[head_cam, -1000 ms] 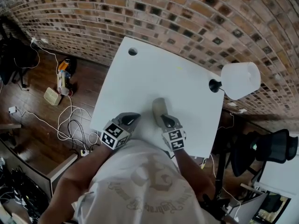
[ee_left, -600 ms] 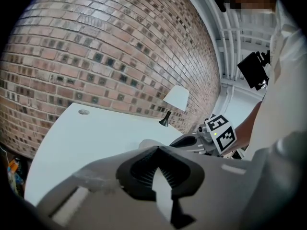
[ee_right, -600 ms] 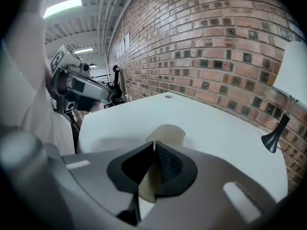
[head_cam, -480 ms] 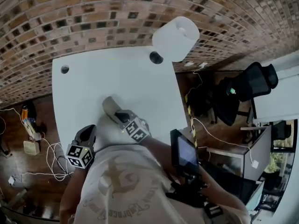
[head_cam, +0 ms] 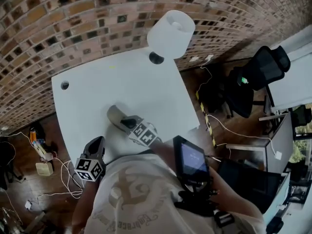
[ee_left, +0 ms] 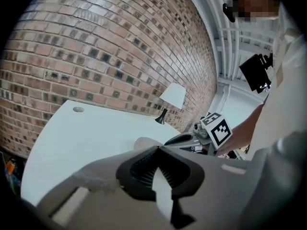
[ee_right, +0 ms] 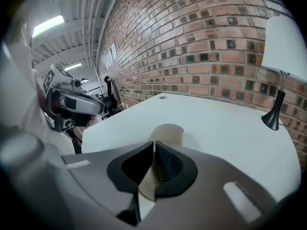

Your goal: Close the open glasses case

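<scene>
Glasses case (ee_right: 169, 132) on table (head_cam: 146, 82), straight ahead of right gripper (head_cam: 124, 121) jaws, tips over case's near end; contact unclear. Left gripper (head_cam: 99, 140) left of right jaws, at table's near edge; case ahead-right of left jaws. Lamp (head_cam: 170, 33) far ahead-right of right jaws, at table's back edge by brick wall (head_cam: 73, 18). Cable hole (head_cam: 65, 85) far ahead-left. Chair (head_cam: 261, 77) off table, right.
</scene>
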The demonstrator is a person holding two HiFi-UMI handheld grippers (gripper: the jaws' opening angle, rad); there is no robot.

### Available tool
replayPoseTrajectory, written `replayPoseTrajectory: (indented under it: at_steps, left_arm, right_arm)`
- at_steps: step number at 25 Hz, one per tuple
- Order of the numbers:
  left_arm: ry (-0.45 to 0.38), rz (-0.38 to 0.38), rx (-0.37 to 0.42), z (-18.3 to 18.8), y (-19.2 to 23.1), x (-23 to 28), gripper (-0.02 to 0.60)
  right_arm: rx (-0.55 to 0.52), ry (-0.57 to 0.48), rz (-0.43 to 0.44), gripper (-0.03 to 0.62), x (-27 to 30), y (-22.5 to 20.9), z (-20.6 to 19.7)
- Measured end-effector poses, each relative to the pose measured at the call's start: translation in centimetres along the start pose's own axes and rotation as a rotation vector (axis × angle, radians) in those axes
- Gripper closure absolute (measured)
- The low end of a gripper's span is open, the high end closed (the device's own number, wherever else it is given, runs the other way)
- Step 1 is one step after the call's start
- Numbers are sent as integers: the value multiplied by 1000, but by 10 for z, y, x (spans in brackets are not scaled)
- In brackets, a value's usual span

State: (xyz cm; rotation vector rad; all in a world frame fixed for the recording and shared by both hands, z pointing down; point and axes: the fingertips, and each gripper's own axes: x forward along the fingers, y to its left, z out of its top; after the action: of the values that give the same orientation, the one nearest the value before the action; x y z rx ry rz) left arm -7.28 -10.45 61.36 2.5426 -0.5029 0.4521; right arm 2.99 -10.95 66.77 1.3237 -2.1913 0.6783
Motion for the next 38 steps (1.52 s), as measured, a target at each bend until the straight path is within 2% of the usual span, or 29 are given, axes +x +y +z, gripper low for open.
replayPoseTrajectory:
  at_steps: [5, 8, 12, 18, 22, 27, 31, 38]
  left_arm:
    - [-5, -14, 17, 6, -12, 6, 577]
    - [-5, -18, 33, 7, -22, 10, 577]
    - [-1, -14, 36, 1, -44, 18, 577]
    - [23, -38, 51, -13, -106, 33, 577]
    - [32, -43, 68, -23, -135, 40, 577]
    - [17, -7, 87, -26, -149, 33, 578]
    - [2, 23, 120, -30, -167, 26, 578]
    - [-7, 86, 120, -52, -194, 11, 577]
  right_arm:
    - [-55, 46, -27, 574, -4, 2, -1]
    - [-93, 30, -37, 574, -13, 2, -1]
    - [-91, -10, -25, 574, -45, 5, -2]
    - [-15, -88, 67, 574, -107, 18, -30]
    - [53, -159, 82, 574, -144, 19, -43]
    - [113, -256, 71, 579, -173, 12, -47]
    - [129, -289, 82, 582, -188, 14, -55]
    - [223, -318, 161, 582, -207, 29, -74]
